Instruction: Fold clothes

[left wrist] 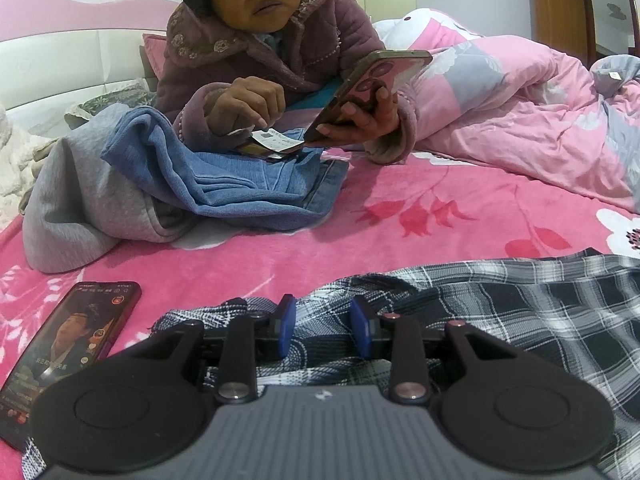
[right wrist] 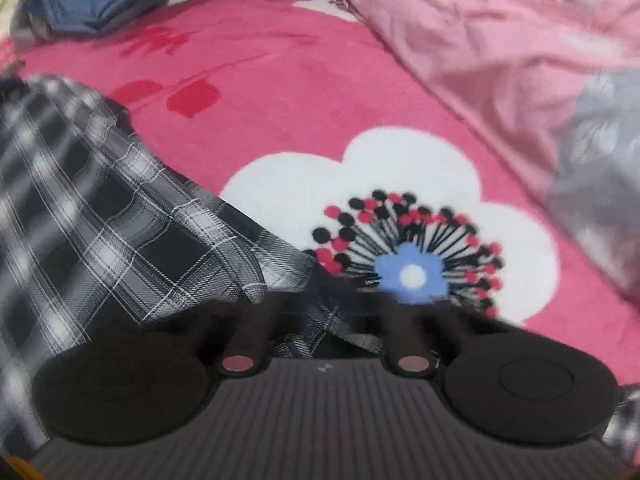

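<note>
A black-and-white plaid shirt point(left wrist: 520, 320) lies spread on the pink flowered blanket point(left wrist: 280, 256). My left gripper point(left wrist: 323, 320) rests low over its near edge, blue pads point(left wrist: 289, 320) apart, with the cloth lying loose between and under them. In the right wrist view, which is blurred, the plaid shirt point(right wrist: 120, 220) is drawn up in a taut ridge into my right gripper point(right wrist: 336, 320). Its fingertips are dark and smeared, closed together on the shirt's edge.
A person point(left wrist: 320, 40) in a purple jacket sits across the bed holding a phone. Folded blue jeans point(left wrist: 248, 184) and a grey garment point(left wrist: 80, 200) lie before them. Another phone point(left wrist: 72, 352) lies left of my gripper. A pink quilt point(right wrist: 480, 60) is heaped at right.
</note>
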A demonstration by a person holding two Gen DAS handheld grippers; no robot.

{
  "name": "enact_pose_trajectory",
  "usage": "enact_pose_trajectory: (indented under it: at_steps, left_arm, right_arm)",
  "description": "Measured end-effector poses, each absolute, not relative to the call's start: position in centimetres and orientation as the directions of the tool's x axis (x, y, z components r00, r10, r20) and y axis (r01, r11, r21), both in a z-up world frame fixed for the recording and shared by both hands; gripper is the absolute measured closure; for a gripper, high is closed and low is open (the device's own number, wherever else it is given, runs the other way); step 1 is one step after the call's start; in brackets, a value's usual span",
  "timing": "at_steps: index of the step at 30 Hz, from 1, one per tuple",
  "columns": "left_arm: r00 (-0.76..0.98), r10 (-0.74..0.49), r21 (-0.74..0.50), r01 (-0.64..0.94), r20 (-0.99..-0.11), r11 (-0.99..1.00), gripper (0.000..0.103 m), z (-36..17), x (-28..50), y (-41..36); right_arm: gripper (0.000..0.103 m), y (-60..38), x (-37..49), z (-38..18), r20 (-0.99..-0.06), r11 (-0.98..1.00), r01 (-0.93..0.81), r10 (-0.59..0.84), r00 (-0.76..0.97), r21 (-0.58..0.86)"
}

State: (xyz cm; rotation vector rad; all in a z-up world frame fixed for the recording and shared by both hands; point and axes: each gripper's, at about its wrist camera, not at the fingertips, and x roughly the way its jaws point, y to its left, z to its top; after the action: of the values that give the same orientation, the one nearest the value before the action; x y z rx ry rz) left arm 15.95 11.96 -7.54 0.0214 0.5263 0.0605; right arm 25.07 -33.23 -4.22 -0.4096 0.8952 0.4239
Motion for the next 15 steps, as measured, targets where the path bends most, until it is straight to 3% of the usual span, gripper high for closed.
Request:
enact_pose_trajectory:
  at_steps: [6, 12, 15]
  left_arm:
    - [0.863, 0.063, 0.036, -0.052, -0.501, 0.998, 0.071, -7.5, 15.9, 11.9]
    - [0.863, 0.064, 0.035, -0.053, -0.501, 0.998, 0.071, -7.5, 15.9, 11.9]
    - [0.864, 0.062, 0.032, -0.052, -0.5, 0.998, 0.071, -7.5, 15.9, 11.9]
  right_arm:
    - [0.103, -33.0, 22.7, -3.3, -0.715, 0.864, -0.408, 0.083, 0.694, -0.295]
    - [0.103, -33.2, 23.0, -5.1, -0.706, 0.881, -0.355, 0.033, 0.708, -0.314]
    - [0.093, -33.2, 22.8, -5.3, -0.682, 0.891, -0.322, 0.018, 0.731, -0.321]
